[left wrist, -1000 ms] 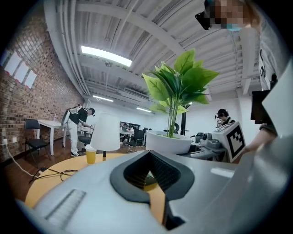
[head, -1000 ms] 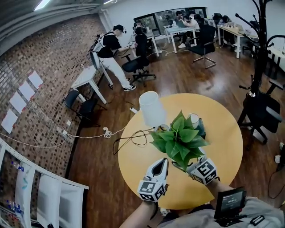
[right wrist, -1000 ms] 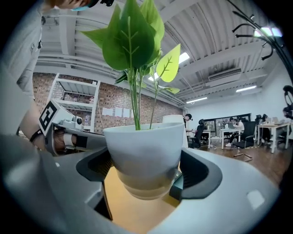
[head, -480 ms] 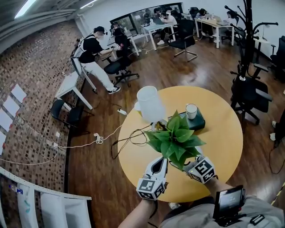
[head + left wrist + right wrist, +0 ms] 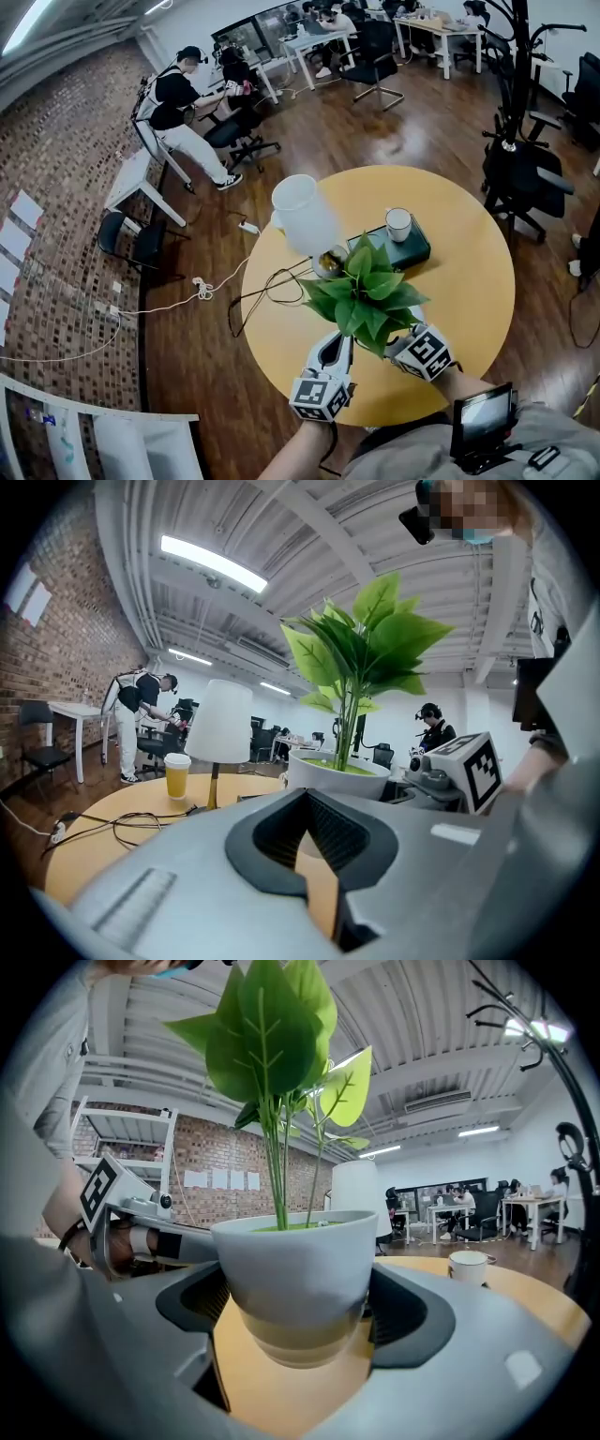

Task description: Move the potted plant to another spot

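Right tongs (image 5: 298,1330) clamp the potted plant (image 5: 292,1260) by its white pot, over the tabletop (image 5: 469,281). Left tongs (image 5: 309,832) are closed together, holding nothing.

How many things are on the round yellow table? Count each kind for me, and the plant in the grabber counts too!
Potted plant: 1
Lamp: 1
Cups: 2, a white cup and a paper cup
Dark flat box: 1
Black cable: 1
Total: 6
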`<state>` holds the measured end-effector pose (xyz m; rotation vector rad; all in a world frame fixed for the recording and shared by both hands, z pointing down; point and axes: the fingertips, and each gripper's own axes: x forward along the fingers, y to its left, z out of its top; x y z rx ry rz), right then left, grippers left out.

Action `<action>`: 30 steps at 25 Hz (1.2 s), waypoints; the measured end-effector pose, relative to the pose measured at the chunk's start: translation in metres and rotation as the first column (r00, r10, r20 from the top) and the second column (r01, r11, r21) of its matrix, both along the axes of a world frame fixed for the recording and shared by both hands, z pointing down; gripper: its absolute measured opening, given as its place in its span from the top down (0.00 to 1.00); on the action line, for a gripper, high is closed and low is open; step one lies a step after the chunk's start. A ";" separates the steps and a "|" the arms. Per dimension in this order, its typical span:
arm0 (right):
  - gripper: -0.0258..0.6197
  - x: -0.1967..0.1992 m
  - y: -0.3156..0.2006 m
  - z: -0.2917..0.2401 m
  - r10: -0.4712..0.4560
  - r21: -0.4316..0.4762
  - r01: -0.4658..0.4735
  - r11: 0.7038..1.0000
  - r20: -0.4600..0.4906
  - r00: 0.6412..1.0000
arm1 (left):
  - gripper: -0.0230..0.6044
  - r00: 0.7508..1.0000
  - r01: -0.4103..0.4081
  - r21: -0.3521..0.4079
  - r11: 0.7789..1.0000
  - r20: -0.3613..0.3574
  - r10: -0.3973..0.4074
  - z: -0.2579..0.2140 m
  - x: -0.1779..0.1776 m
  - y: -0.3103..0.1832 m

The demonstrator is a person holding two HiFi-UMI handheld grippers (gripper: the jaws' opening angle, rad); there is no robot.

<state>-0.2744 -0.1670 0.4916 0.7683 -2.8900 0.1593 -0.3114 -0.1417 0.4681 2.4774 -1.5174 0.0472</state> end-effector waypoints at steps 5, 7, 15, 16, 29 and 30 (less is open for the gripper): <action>0.25 -0.016 -0.003 0.034 -0.027 -0.043 0.027 0.999 -0.019 0.999 | 0.96 1.000 0.023 -0.052 0.998 0.006 -0.022 0.034 -0.016 -0.003; 0.25 -0.025 -0.001 0.051 -0.042 -0.072 0.041 0.997 -0.022 0.999 | 0.96 0.999 0.032 -0.082 0.996 0.006 -0.032 0.053 -0.024 -0.002; 0.25 -0.036 0.004 0.109 -0.073 -0.155 0.064 0.986 -0.053 0.996 | 0.96 0.998 0.056 -0.187 0.981 -0.001 -0.058 0.111 -0.034 0.002; 0.25 -0.036 0.005 0.110 -0.077 -0.161 0.067 0.985 -0.056 0.996 | 0.96 0.998 0.057 -0.196 0.979 -0.003 -0.059 0.113 -0.034 0.003; 0.25 -0.036 0.008 0.140 -0.080 -0.220 0.055 0.974 -0.105 0.991 | 0.96 0.999 0.043 -0.272 0.961 -0.013 -0.048 0.139 -0.034 0.006; 0.25 -0.037 0.009 0.146 -0.079 -0.223 0.053 0.973 -0.111 0.991 | 0.96 0.999 0.039 -0.275 0.961 -0.013 -0.045 0.144 -0.034 0.006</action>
